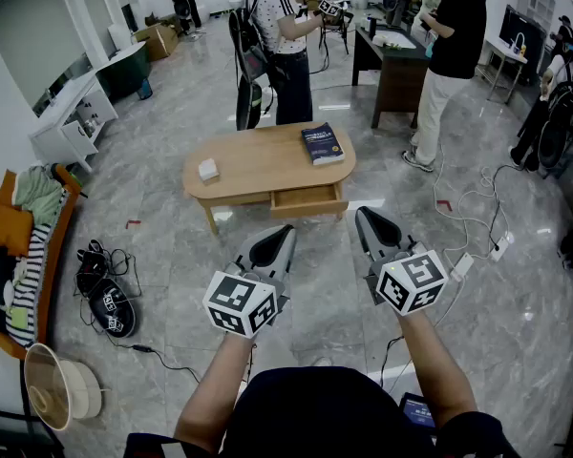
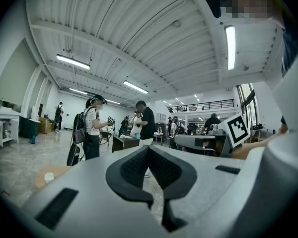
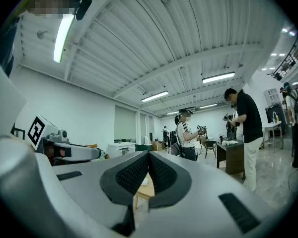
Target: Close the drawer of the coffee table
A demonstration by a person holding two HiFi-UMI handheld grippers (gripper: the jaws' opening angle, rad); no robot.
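Note:
The oval wooden coffee table (image 1: 258, 165) stands on the grey floor ahead of me. Its drawer (image 1: 308, 199) sticks out a little from the front side, right of centre. My left gripper (image 1: 285, 230) is held in the air short of the table, its jaws shut on nothing. My right gripper (image 1: 362, 214) hangs beside it, nearer the drawer's right corner and apart from it, also shut and empty. In the left gripper view my left gripper (image 2: 149, 148) points past the table edge (image 2: 39, 176). The right gripper (image 3: 149, 154) has a strip of table (image 3: 145, 190) showing below its tips.
A blue book (image 1: 322, 143) and a small white box (image 1: 208, 169) lie on the tabletop. Two people (image 1: 282, 46) stand behind the table by a dark desk (image 1: 393, 65). Cables and a power strip (image 1: 461, 265) lie at right; a black bag (image 1: 112, 305), sofa (image 1: 24, 246) and fan (image 1: 57, 386) at left.

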